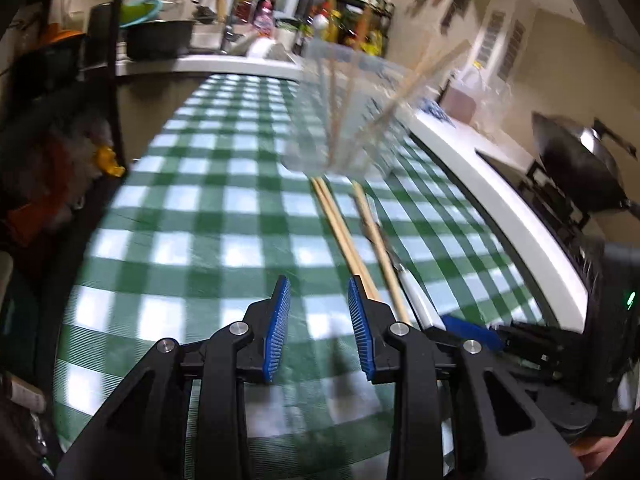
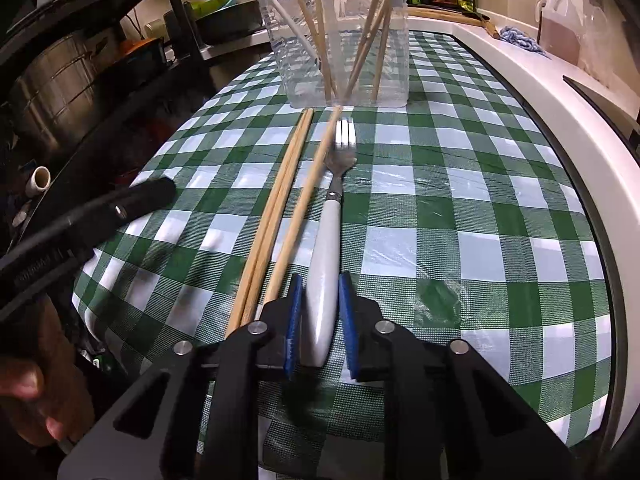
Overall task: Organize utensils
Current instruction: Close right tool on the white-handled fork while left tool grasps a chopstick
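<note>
your fork (image 2: pixel 332 216) lies flat on the green-and-white checked cloth (image 2: pixel 460 208) over the surface, white handle toward you, tines pointing at the clear plastic container (image 2: pixel 340 40). your right claw (image 2: pixel 320 312) sits around the handle's near end, one blue pad on each side; the pads look right against the handle but i cannot tell if they're actually clamped on it.

just left of the fork lies a single wooden chopstick (image 2: pixel 308 196), angled, its far tip near the container's base. left of that, a pair of chopsticks (image 2: pixel 280 208) lies side by side, touching each other, also running toward the container. the container stands upright at the far end of the cloth and holds several more chopsticks and a white utensil, all leaning against its walls.

your left claw (image 1: pixel 320 328) is released, blue pads wide apart with only cloth between them. it hovers just left of the chopstick pair (image 1: pixel 344 236); the right pad is right beside them. that view is motion-blurred. a dark wok (image 1: pixel 580 164) sits on the stove off to the right, a black rack (image 2: pixel 80 60) with pots to the left.
</note>
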A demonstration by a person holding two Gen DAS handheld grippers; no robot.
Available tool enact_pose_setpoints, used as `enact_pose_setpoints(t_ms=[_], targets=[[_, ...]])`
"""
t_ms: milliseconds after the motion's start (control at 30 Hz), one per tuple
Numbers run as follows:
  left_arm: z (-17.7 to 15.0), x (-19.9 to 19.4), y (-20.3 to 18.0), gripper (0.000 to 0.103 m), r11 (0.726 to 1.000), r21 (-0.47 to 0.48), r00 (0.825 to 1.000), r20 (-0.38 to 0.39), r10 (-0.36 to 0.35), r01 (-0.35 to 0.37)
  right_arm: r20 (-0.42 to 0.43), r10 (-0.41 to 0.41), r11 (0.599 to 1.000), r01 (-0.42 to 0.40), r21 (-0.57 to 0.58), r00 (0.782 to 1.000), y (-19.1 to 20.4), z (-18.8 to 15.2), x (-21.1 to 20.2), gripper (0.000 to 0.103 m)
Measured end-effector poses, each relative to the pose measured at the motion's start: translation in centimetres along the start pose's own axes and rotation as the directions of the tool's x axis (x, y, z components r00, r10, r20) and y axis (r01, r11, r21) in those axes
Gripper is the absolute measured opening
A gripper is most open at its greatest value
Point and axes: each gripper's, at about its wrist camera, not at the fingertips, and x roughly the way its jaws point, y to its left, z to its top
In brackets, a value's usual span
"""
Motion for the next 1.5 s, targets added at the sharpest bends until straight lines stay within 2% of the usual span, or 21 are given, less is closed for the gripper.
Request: enact_pose_setpoints(t_ms=[267,433,467,567,667,767,900,1000,1100,1167,1233,1300,1400,1467,1500], targets=[[-1.4,2.3,-2.5,0.03,0.998,0.049,0.998,-0.064,-0.027,0.03,0.009,-0.083,0.992,0.082,0.093,0.996,-2.6,0.7,-0.7,0.017],[-1.6,3.3,-3.2,0.026,0.996,0.087,0.994,-0.109,0.019,-0.01,-0.004,-0.098,0.988,0.098,0.116,0.995,-3.4,0.8,-0.6,0.017],[-1.6,3.2,-3.2,0.026,0.995,0.094,0.993,-0.111,0.03,-0.02,-0.004,-0.101,0.988,0.101,0.117,0.995,-3.5,0.8,-0.5,0.017],[-1.6,2.7,-3.2,0.025,0.984,0.137,0.988,-0.083,0.129,-0.117,-0.01,-0.124,0.983,0.125,0.131,0.992,-4.0,0.7,-0.5,0.018],[-1.7,2.9,-2.6,0.025,0.991,0.101,0.99,-0.102,0.102,-0.091,-0.012,-0.132,0.98,0.133,0.146,0.991,-4.2,0.7,-0.5,0.019],[-1.9,2.9,-3.1,0.025,0.99,0.125,0.991,-0.103,0.085,-0.072,-0.011,-0.139,0.982,0.139,0.128,0.99,-3.8,0.7,-0.5,0.023],[-2.0,1.8,-3.7,0.025,0.99,0.129,0.996,-0.055,0.071,-0.063,-0.008,-0.14,0.983,0.14,0.123,0.99,-3.7,0.7,-0.5,0.022],[-1.9,1.8,-3.9,0.025,0.991,0.124,0.997,-0.055,0.05,-0.043,-0.006,-0.143,0.982,0.143,0.123,0.99,-3.8,0.7,-0.5,0.021],[-2.2,3.0,-4.1,0.027,0.99,0.134,0.994,-0.102,0.051,-0.037,-0.006,-0.144,0.982,0.144,0.12,0.99,-3.7,0.6,-0.5,0.022],[-2.2,2.9,-4.3,0.027,0.986,0.156,0.993,-0.099,0.07,-0.054,-0.006,-0.142,0.982,0.142,0.122,0.99,-3.8,0.6,-0.5,0.021],[-2.3,2.7,-4.3,0.026,0.978,0.178,0.989,-0.082,0.122,-0.106,-0.007,-0.141,0.982,0.14,0.127,0.99,-3.9,0.6,-0.5,0.02],[-2.3,2.6,-4.0,0.026,0.979,0.171,0.989,-0.08,0.125,-0.11,-0.007,-0.142,0.982,0.142,0.128,0.99,-3.8,0.6,-0.5,0.02],[-2.5,2.4,-4.0,0.024,0.97,0.189,0.984,-0.065,0.166,-0.151,-0.006,-0.144,0.981,0.143,0.129,0.99,-3.8,0.6,-0.6,0.02],[-2.4,2.3,-3.9,0.018,0.969,0.194,0.984,-0.065,0.166,-0.15,-0.005,-0.148,0.981,0.147,0.127,0.989,-3.8,0.6,-0.6,0.018],[-2.4,2.3,-3.9,0.003,0.968,0.198,0.983,-0.065,0.171,-0.155,-0.004,-0.146,0.981,0.145,0.128,0.989,-3.8,0.6,-0.6,0.018]])
